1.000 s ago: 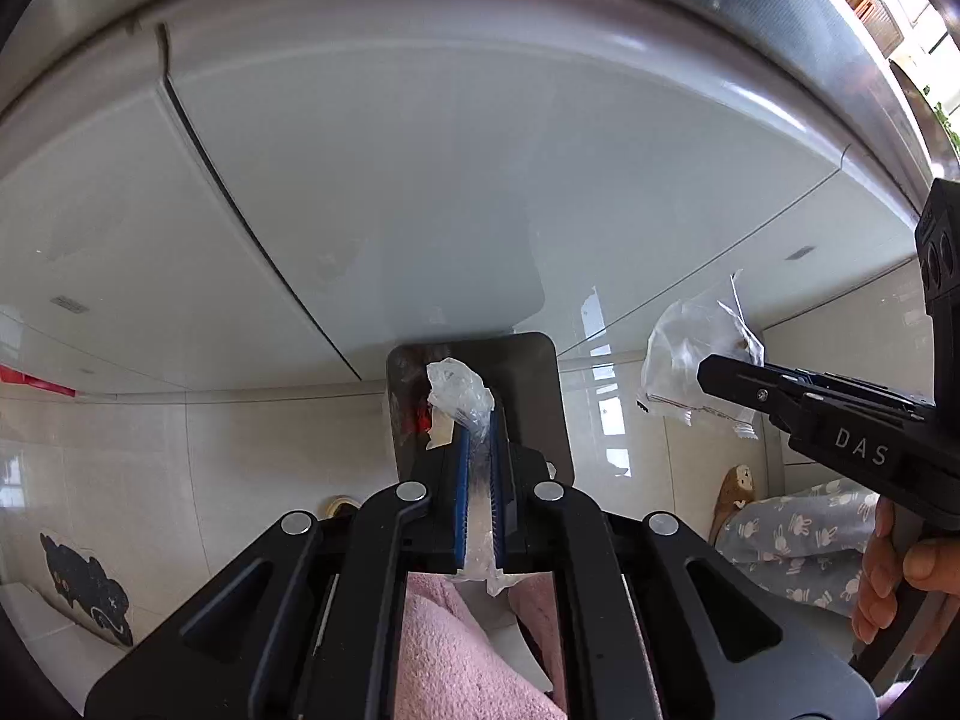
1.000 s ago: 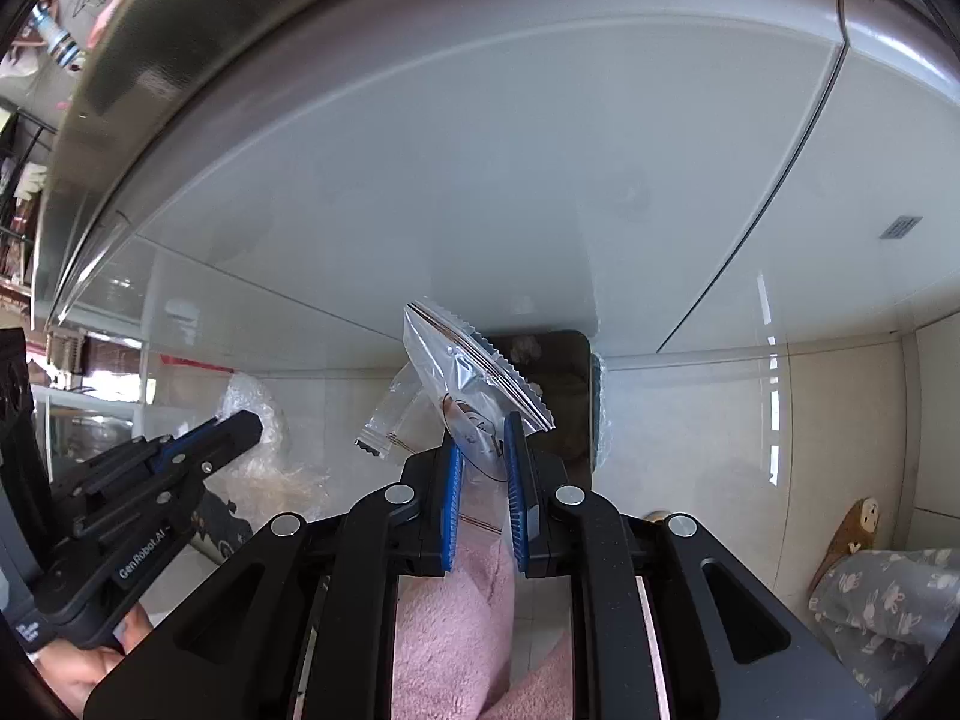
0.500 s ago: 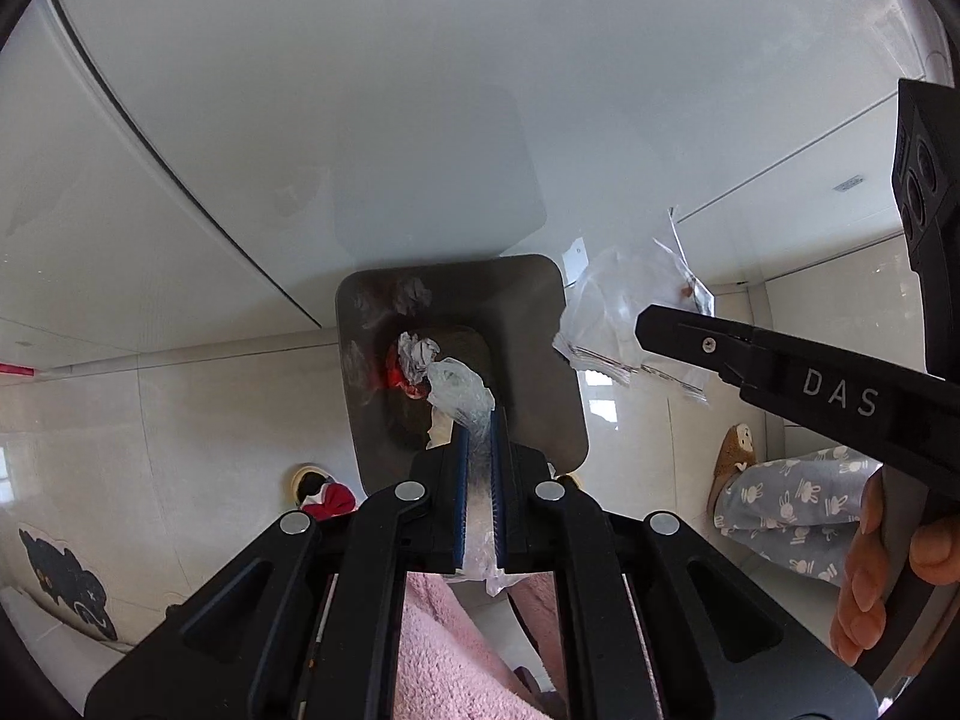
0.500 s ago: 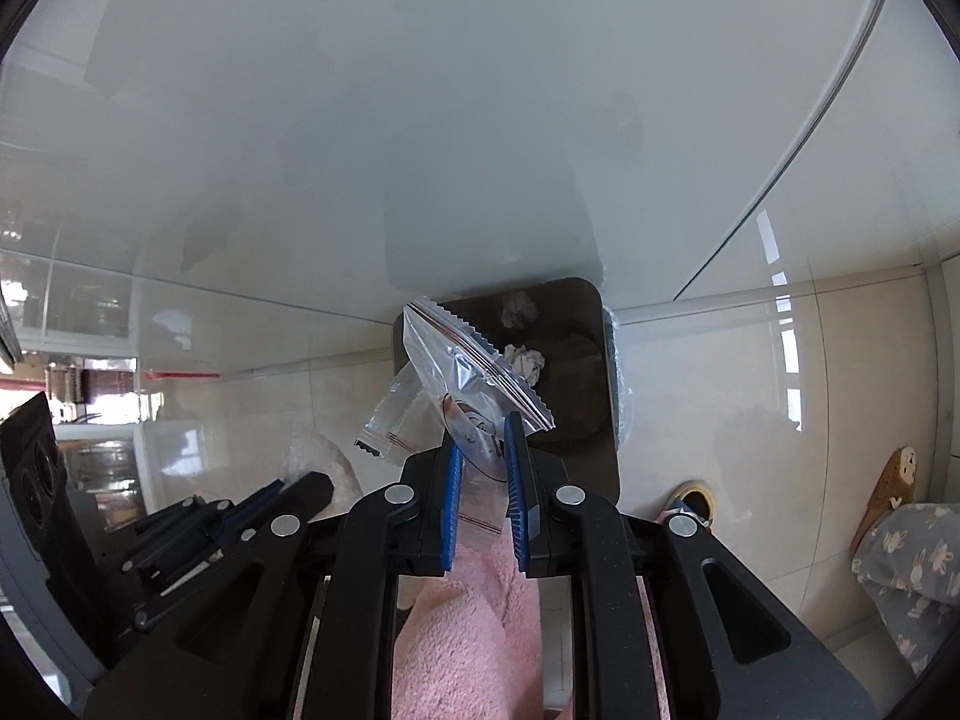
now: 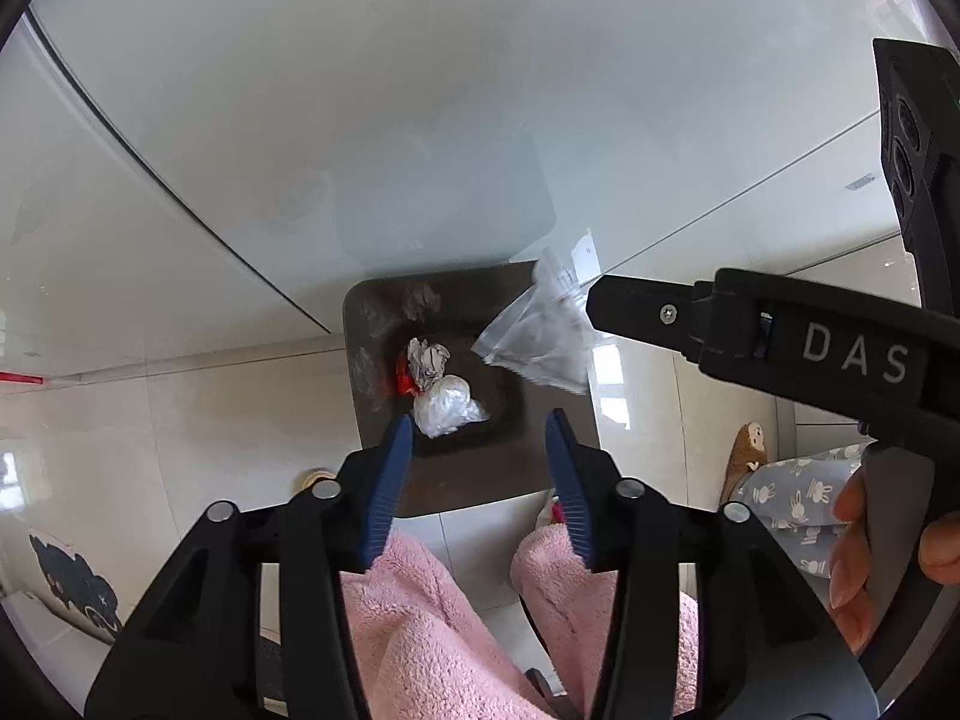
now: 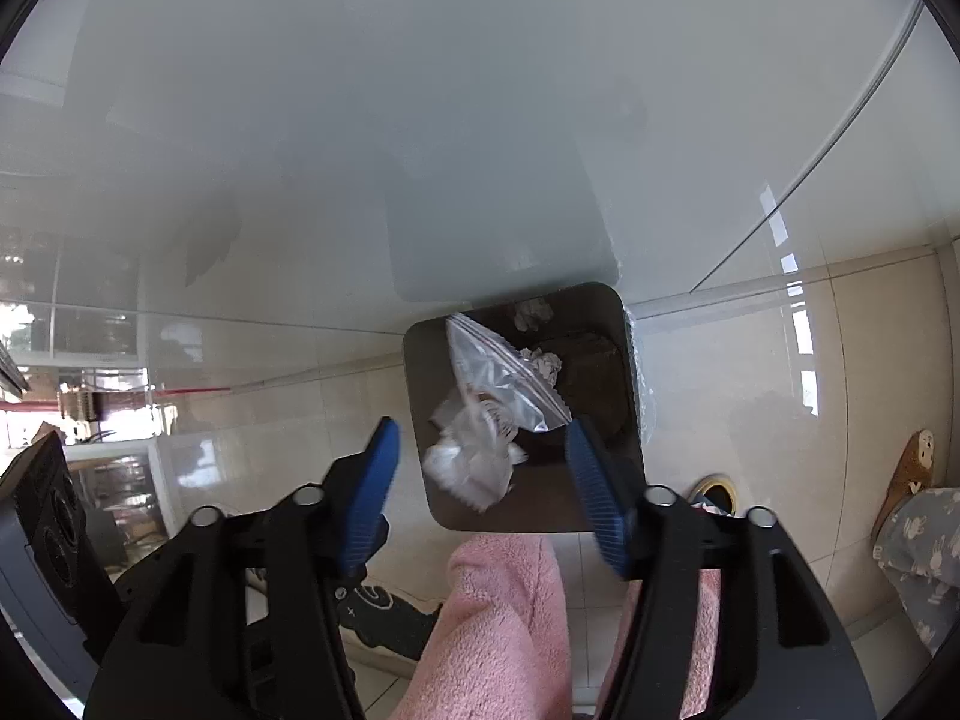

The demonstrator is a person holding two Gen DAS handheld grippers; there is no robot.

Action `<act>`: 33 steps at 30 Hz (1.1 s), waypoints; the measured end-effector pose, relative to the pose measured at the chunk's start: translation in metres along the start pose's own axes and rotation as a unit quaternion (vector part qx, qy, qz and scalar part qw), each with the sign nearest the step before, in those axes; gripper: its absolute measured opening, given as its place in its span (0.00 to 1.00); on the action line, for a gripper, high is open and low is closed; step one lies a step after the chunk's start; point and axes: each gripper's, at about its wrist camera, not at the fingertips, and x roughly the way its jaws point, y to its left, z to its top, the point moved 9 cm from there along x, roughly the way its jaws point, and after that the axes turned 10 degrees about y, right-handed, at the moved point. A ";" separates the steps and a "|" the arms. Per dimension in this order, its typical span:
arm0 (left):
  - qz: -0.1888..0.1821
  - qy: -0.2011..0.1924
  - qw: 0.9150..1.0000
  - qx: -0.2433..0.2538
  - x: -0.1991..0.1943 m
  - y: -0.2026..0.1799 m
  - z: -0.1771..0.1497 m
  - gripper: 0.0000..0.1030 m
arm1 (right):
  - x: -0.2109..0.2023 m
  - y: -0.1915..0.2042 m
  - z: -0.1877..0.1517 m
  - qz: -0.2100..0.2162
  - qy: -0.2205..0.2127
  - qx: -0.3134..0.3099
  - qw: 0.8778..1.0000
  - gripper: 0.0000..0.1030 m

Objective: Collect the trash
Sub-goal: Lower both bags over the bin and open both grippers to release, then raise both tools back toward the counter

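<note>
Both grippers stood spread above a dark square trash bin, their jaws having just opened, with nothing pinched between them.

From the left wrist, the left gripper (image 5: 479,435) hung with its ribbed blue pads apart over the bin (image 5: 366,324), a rounded-corner container on glossy pale floor tiles (image 5: 180,420) against a smooth white cabinet front (image 5: 360,90); a crumpled clear wrapper (image 5: 447,405) lay inside beside grey paper and a red scrap (the black right gripper (image 5: 600,306) reached in beside a translucent bag (image 5: 540,336)). From the right wrist, the right gripper (image 6: 480,444) stood wide over the bin (image 6: 624,360), the zip-edged clear bag (image 6: 504,384) loose over its mouth, touching neither pad; pink fleece legs (image 6: 498,612) crowded the near edge.
</note>
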 end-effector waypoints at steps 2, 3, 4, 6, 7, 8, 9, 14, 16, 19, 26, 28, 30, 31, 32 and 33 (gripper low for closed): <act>0.012 -0.005 1.000 -0.005 -0.005 0.002 0.002 0.66 | -0.003 0.000 0.001 -0.006 -0.002 -0.004 1.000 0.66; 0.019 -0.008 1.000 -0.010 -0.009 0.003 0.002 0.80 | -0.004 0.001 0.001 -0.015 -0.004 -0.008 1.000 0.75; 0.025 -0.013 0.999 -0.015 -0.012 0.004 0.003 0.87 | -0.008 0.000 0.001 -0.027 -0.010 -0.012 1.000 0.87; 0.027 -0.016 0.999 -0.022 -0.018 0.006 0.003 0.92 | -0.016 0.000 0.001 -0.048 -0.022 -0.022 0.998 0.97; 0.025 -0.013 0.999 -0.023 -0.021 0.006 0.002 0.92 | -0.021 0.001 0.001 -0.054 -0.024 -0.027 0.998 0.97; 0.023 -0.008 0.999 -0.023 -0.024 0.005 0.001 0.92 | -0.024 0.002 0.000 -0.060 -0.024 -0.031 0.997 0.97; 0.022 -0.005 0.999 -0.022 -0.026 0.005 0.000 0.92 | -0.027 0.000 0.001 -0.064 -0.024 -0.034 0.997 0.97; 0.032 -0.016 0.999 -0.026 -0.057 0.006 -0.005 0.92 | -0.065 0.011 -0.004 -0.082 -0.044 -0.057 0.994 0.97; 0.030 -0.029 0.999 -0.033 -0.077 0.006 -0.008 0.92 | -0.084 0.018 -0.007 -0.079 -0.052 -0.065 0.993 0.97; 0.037 -0.062 0.997 -0.040 -0.115 0.008 -0.008 0.92 | -0.115 0.028 -0.009 -0.074 -0.067 -0.085 0.991 0.97; 0.042 -0.138 0.988 -0.061 -0.204 0.015 -0.002 0.92 | -0.187 0.053 -0.015 -0.058 -0.108 -0.131 0.984 0.97; 0.042 -0.149 0.986 -0.058 -0.223 0.020 0.003 0.92 | -0.209 0.063 -0.013 -0.053 -0.132 -0.143 0.979 0.97; 0.049 -0.161 0.984 -0.052 -0.242 0.022 0.009 0.92 | -0.228 0.075 -0.008 -0.048 -0.154 -0.152 0.975 0.97; 0.053 -0.169 0.983 -0.049 -0.256 0.023 0.013 0.92 | -0.237 0.082 -0.005 -0.048 -0.167 -0.154 0.973 0.97; 0.055 -0.176 0.982 -0.045 -0.266 0.025 0.017 0.92 | -0.246 0.088 -0.001 -0.045 -0.180 -0.158 0.970 0.97; 0.057 -0.183 0.981 -0.043 -0.275 0.028 0.020 0.92 | -0.253 0.092 0.002 -0.043 -0.189 -0.160 0.968 0.97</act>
